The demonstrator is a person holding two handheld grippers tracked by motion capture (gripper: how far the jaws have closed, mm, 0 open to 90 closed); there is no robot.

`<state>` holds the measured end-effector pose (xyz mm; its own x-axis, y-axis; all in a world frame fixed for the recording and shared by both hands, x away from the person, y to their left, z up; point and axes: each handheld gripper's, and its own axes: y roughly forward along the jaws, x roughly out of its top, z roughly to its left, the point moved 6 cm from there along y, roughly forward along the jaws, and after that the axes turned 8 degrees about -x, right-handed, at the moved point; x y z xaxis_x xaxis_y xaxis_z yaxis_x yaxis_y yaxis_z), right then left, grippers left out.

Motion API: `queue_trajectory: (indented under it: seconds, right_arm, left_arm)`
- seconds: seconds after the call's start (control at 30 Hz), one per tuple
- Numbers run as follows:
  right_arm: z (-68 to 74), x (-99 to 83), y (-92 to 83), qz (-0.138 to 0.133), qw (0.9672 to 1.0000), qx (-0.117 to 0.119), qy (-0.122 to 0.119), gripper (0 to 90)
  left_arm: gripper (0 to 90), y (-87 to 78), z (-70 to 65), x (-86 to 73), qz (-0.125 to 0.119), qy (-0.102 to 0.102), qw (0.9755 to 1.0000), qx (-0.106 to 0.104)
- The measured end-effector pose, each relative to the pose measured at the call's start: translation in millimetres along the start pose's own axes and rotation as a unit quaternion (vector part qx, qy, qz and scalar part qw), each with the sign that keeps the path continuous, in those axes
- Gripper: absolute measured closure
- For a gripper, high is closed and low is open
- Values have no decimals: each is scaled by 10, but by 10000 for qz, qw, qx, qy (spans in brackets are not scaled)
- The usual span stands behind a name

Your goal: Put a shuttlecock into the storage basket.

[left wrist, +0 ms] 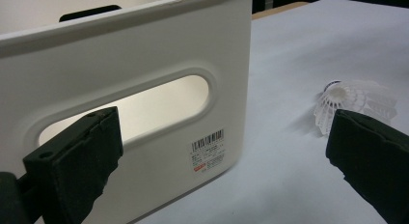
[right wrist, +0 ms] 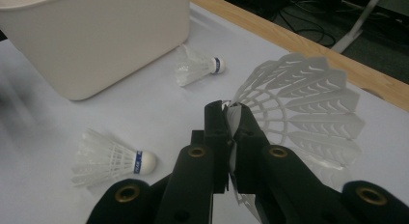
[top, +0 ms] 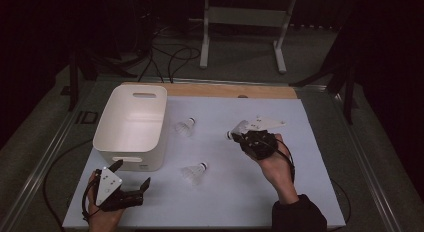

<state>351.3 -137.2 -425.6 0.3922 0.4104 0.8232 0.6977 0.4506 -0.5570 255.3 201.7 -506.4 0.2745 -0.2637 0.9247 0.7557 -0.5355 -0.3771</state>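
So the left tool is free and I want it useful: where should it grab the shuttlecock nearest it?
Probably the shuttlecock by its feather skirt, coming from above: it lies on its side, cork end pointing right, and the round cork would likely slip.

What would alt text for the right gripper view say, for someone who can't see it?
The right claw is shut on the skirt of a white plastic shuttlecock. Beyond it, two more shuttlecocks, one near and one far, lie on the white table beside a white plastic bin.

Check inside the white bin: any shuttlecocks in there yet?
The bin shows bare white walls and floor from above; no shuttlecock visible inside. The strip behind its near wall is hidden.
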Motion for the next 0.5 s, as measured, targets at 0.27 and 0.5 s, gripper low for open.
queue_trajectory:
  seconds: [0.27,0.5]
  right_arm:
    - [49,48,27,-40,10000,51,-13,873]
    - [84,96,43,-84,9999,88,-32,874]
  left_arm:
    - [1,-2,2,2,-16,-12,10000,-2]
    - [1,-1,3,1,-8,-6,10000,3]
